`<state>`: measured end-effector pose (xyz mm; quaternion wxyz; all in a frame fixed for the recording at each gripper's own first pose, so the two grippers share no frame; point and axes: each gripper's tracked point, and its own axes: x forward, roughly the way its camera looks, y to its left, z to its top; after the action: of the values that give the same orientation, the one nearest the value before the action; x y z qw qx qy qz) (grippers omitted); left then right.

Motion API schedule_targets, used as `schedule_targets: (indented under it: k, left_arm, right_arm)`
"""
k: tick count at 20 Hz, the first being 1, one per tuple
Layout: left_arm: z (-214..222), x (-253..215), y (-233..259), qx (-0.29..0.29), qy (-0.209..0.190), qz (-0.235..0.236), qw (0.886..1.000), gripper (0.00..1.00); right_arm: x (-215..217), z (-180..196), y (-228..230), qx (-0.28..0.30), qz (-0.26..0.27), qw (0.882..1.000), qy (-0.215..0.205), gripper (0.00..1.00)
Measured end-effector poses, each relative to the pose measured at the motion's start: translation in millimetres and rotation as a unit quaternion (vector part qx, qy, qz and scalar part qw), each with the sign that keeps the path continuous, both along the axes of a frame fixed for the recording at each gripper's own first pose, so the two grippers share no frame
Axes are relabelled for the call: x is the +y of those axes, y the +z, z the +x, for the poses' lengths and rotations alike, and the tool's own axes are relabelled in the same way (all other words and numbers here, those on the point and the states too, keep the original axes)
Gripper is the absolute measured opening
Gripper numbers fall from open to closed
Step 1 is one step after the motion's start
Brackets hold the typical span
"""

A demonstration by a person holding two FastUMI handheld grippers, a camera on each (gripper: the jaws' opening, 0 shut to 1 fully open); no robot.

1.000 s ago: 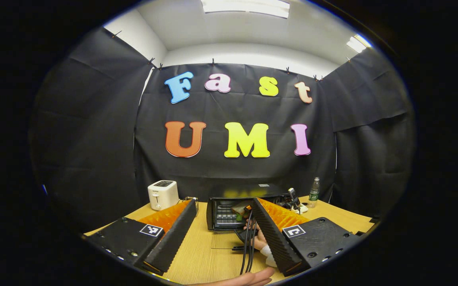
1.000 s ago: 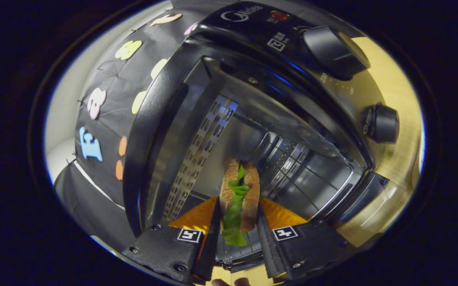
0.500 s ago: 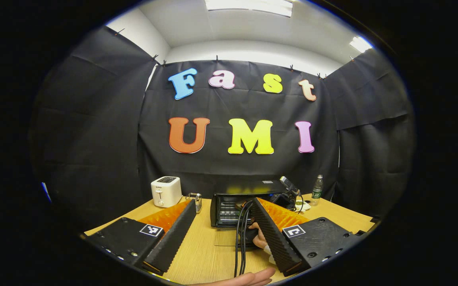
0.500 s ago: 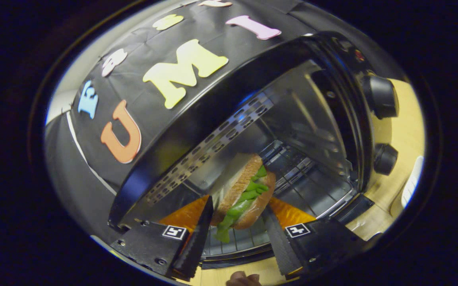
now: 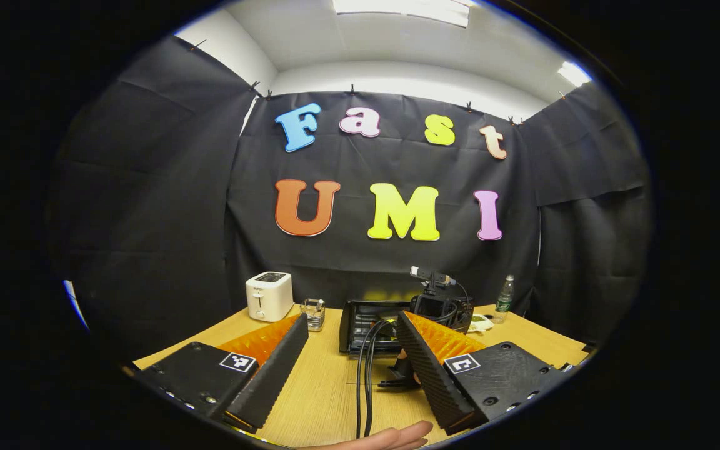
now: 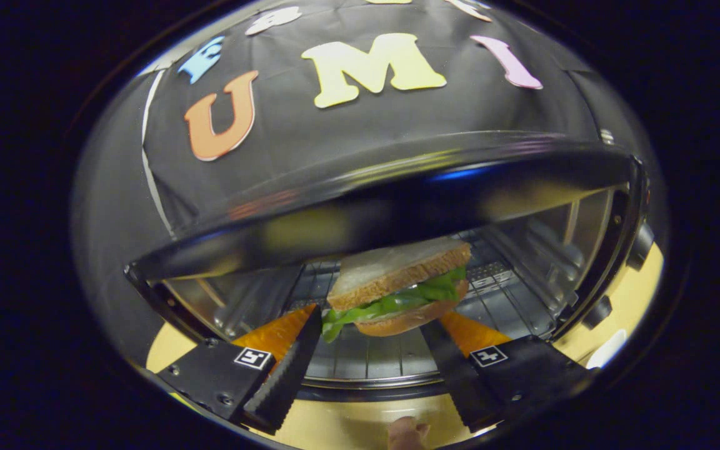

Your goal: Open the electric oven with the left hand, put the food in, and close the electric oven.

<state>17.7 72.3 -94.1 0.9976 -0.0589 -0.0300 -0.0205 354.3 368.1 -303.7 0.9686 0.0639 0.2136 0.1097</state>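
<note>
Your right gripper [image 6: 369, 350], fingers apart, faces sandwich [image 6: 397, 286] lying on rack [image 6: 366, 356] inside open electric oven [image 6: 385, 206]; left gripper [image 5: 350, 369] open above table [image 5: 329, 387].

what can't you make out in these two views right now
- Whether the sandwich rests on the rack: right gripper view, its underside is hidden by its own bulk.
- Whether the right gripper presses on the sandwich: contact points are not visible.
- Oven door and inside: left gripper view, small, behind cables and the left gripper.
- Oven knobs: right gripper view, cut off at the right edge.
</note>
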Motion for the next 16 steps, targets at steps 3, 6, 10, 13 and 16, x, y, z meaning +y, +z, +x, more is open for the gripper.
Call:
schedule_targets:
  k: [3, 6, 10, 13, 16]
  left_arm:
    - [-2, 5, -5, 0.008, 0.011, 0.001, 1.000, 0.94]
    - [-3, 6, -11, 0.015, 0.014, 0.002, 1.000, 0.94]
    - [-4, 8, -19, 0.032, 0.017, 0.008, 0.999, 0.94]
    - [-4, 11, -26, 0.043, 0.022, 0.008, 0.999, 0.94]
    - [-5, 13, -36, 0.059, 0.025, 0.001, 0.998, 0.94]
  right_arm:
    - [-2, -2, -2, 0.002, -0.031, 1.000, 0.002, 1.00]
    - [1, -7, -4, 0.025, -0.042, 0.999, 0.011, 1.00]
    - [-4, -33, 2, 0.063, -0.080, 0.994, 0.031, 1.00]
    - [-9, -53, 21, 0.064, -0.080, 0.994, 0.044, 1.00]
    - [-16, -78, 43, 0.053, -0.087, 0.993, 0.064, 1.00]
